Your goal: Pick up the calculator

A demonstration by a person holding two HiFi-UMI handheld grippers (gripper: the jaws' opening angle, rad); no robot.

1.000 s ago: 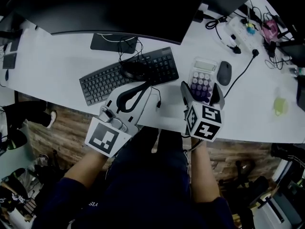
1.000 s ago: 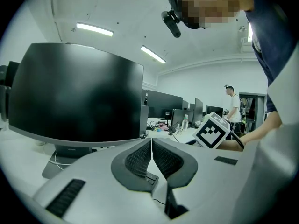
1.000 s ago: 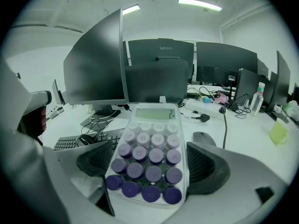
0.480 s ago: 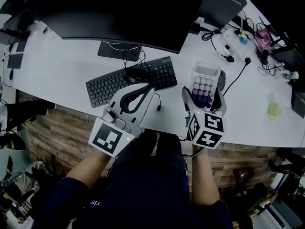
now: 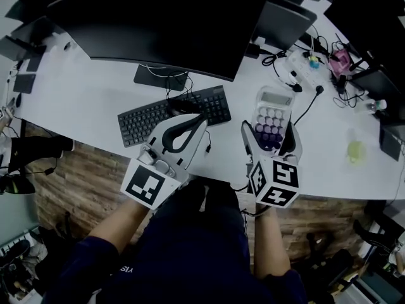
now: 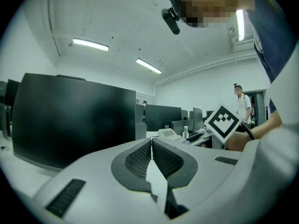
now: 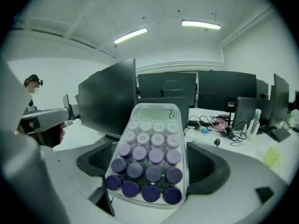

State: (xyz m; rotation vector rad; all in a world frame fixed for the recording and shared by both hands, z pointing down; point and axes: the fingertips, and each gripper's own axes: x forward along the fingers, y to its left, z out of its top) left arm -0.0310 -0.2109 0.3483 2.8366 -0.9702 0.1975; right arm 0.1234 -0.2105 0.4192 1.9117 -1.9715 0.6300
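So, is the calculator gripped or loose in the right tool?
Gripped: the calculator sits clamped between both pads of the right tool, its sides against them.

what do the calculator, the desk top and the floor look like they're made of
Calculator: looks like plastic. It has a pale, glossy, see-through shell and round matte keys that shade from lilac to deep purple.
Desk: smooth, matte white top with no grain showing, probably laminate.
Floor: brown planks with grain and seams. It could be wood or a wood-look covering; I cannot tell which.
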